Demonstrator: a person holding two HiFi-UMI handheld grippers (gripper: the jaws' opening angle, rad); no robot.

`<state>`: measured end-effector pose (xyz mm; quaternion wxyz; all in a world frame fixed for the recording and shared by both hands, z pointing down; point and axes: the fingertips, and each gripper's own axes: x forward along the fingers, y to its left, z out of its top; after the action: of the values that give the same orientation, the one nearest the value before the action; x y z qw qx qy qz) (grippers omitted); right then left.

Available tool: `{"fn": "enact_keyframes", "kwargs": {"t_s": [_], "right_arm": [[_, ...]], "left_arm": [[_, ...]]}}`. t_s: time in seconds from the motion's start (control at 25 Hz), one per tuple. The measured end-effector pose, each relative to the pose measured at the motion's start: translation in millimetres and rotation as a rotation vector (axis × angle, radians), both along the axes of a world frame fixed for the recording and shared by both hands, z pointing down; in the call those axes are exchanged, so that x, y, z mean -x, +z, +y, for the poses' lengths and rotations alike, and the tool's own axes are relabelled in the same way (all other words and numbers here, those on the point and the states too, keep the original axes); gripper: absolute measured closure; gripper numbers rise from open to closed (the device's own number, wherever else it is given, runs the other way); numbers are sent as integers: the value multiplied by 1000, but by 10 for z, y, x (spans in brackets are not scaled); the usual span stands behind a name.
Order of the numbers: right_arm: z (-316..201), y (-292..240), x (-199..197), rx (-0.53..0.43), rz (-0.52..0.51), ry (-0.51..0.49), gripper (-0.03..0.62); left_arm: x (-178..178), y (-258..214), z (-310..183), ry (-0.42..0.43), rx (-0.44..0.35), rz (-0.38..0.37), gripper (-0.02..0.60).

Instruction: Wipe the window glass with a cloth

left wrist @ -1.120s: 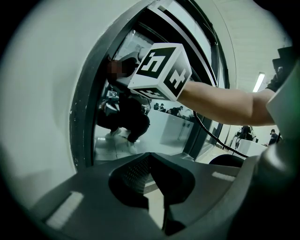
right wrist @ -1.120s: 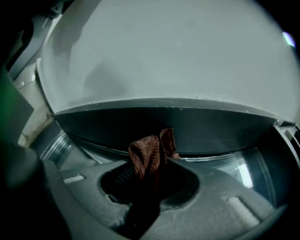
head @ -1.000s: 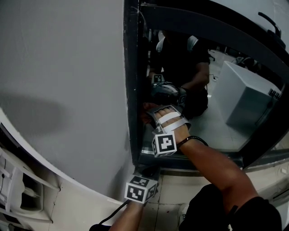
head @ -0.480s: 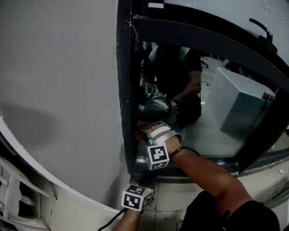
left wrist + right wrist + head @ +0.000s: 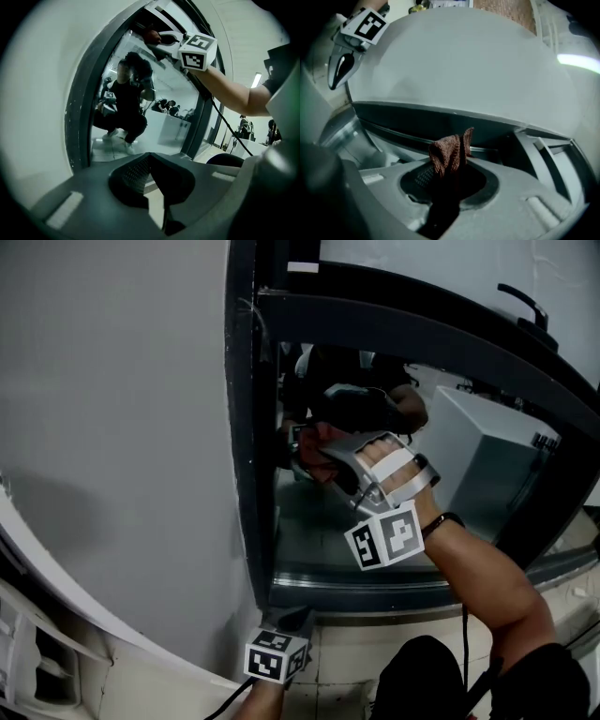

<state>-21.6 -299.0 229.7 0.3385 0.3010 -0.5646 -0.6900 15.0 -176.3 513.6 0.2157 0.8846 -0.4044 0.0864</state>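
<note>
Cloth (image 5: 449,152), reddish-brown and bunched, sticks up from between the jaws of the right tool (image 5: 450,180), which pinch it tight. In the head view that tool is raised against the window glass (image 5: 309,521), with the cloth on the pane close to its left edge, about halfway up and just beside the dark window frame (image 5: 246,427). The tool's marker cube (image 5: 384,538) hangs below the hand, and the person's forearm (image 5: 487,577) slopes down from it toward the lower right. The glass mirrors a crouching person (image 5: 123,101) and a pale box-like shape on the right side of the pane.

The left tool (image 5: 149,161) sits low, just under the bottom left corner of the frame, well apart from the cloth. Its jaws are pressed together with nothing between them, and they point up along the window. A plain grey wall (image 5: 112,427) fills the space left of the frame.
</note>
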Motion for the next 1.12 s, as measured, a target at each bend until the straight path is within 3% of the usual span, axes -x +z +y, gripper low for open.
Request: {"fn": "enact_keyframes", "kwargs": {"t_s": [0.16, 0.36, 0.68, 1.12], "right_arm": [[-205, -736, -206, -137, -39, 71, 520], [-272, -1171, -281, -249, -68, 118, 520], [-492, -1183, -342, -307, -41, 172, 520], [-500, -706, -321, -263, -5, 158, 522]], "left_arm": [[-24, 5, -10, 3, -3, -7, 565], [-34, -6, 4, 4, -5, -8, 565], [-58, 5, 4, 8, -3, -9, 565], [-2, 24, -30, -4, 5, 3, 565]]}}
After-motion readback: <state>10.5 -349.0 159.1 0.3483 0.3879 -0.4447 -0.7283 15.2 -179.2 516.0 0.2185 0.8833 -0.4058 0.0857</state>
